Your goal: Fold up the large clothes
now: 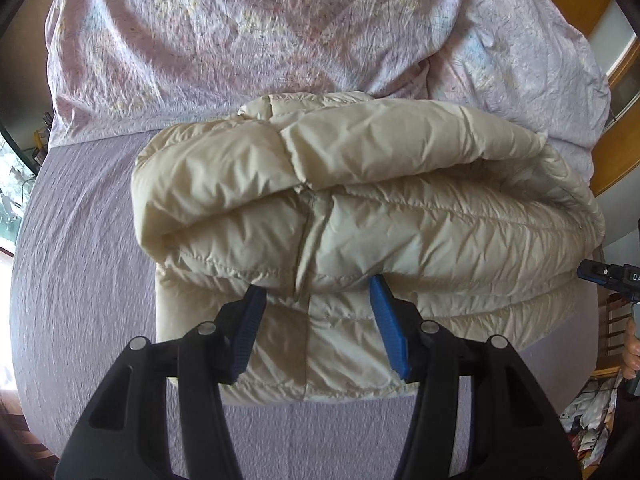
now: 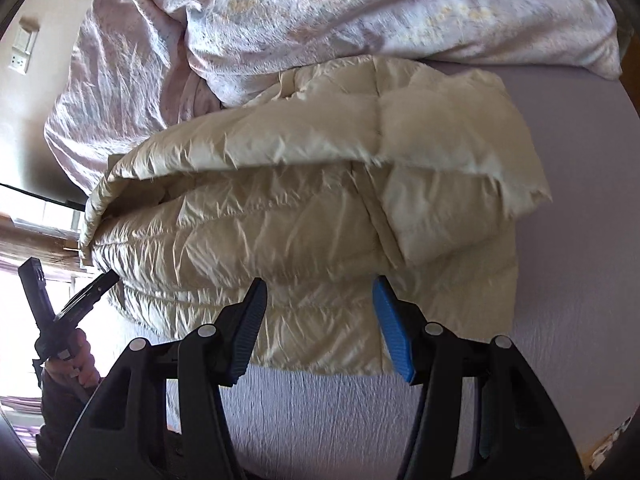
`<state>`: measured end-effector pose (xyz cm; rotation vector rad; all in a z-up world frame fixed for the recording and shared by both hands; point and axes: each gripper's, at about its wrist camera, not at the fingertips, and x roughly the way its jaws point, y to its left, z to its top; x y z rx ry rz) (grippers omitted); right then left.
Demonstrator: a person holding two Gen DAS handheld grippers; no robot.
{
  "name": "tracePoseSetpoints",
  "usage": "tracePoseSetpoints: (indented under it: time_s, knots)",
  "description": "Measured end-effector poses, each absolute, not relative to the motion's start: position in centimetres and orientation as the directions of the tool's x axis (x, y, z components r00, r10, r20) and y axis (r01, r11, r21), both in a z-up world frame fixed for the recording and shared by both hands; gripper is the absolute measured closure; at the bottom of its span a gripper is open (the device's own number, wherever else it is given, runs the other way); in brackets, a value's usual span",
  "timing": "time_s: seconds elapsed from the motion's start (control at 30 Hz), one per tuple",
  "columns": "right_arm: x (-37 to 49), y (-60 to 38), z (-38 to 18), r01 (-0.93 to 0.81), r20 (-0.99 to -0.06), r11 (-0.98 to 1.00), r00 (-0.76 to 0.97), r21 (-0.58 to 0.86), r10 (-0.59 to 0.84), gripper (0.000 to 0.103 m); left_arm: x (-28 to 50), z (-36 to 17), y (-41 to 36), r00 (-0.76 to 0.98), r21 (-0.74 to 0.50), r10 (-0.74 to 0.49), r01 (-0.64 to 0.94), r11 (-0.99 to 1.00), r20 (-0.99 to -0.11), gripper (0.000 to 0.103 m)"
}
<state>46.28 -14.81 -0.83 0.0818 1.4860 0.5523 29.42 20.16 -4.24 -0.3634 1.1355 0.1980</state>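
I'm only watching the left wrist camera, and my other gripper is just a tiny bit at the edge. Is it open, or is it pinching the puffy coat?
Observer: The right gripper is open, with nothing between its jaws. The cream coat lies just ahead of it on the bed.
Operator: What's on the wall on that side?
Observer: A pale switch plate, high up at the left of the right wrist view.
Operator: Who's holding my left gripper?
Observer: A bare hand is wrapped around the handle of the left gripper, seen against a bright window.
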Motion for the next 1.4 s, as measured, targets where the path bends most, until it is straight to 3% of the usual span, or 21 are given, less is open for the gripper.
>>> tracePoseSetpoints:
  time_s: [0.57, 0.8, 0.9, 1.0, 1.4]
  knots:
    - [53.2, -13.7, 0.3, -0.189, -0.864, 0.878, 0.174, 0.441, 0.472, 0.046, 35.5, -3.5, 22.6, 0.451, -0.15, 0.045, -0.386, 0.91, -0.891, 0.047]
    - [53.1, -12.9, 1.2, -0.254, -0.843, 0.858, 0.203, 0.447, 0.499, 0.046, 36.3, -2.3, 23.6, 0.48, -0.153, 0.06, -0.392, 0.907, -0.875, 0.044]
    - [52.2, -13.2, 1.9, -0.283, -0.799, 0.825, 0.234, 0.489, 0.554, 0.046, 35.9, -2.5, 23.3, 0.492, -0.148, 0.07, -0.391, 0.908, -0.868, 0.044]
    - [51.3, -13.9, 3.4, -0.311, -0.736, 0.782, 0.275, 0.54, 0.618, 0.046, 34.6, -1.4, 23.4, 0.561, -0.227, 0.033, -0.386, 0.894, -0.827, 0.044]
    - [50.7, -12.7, 2.1, -0.374, -0.842, 0.825, 0.174, 0.424, 0.511, 0.046, 33.5, -2.5, 21.3, 0.5, -0.149, 0.046, -0.344, 0.927, -0.865, 0.04]
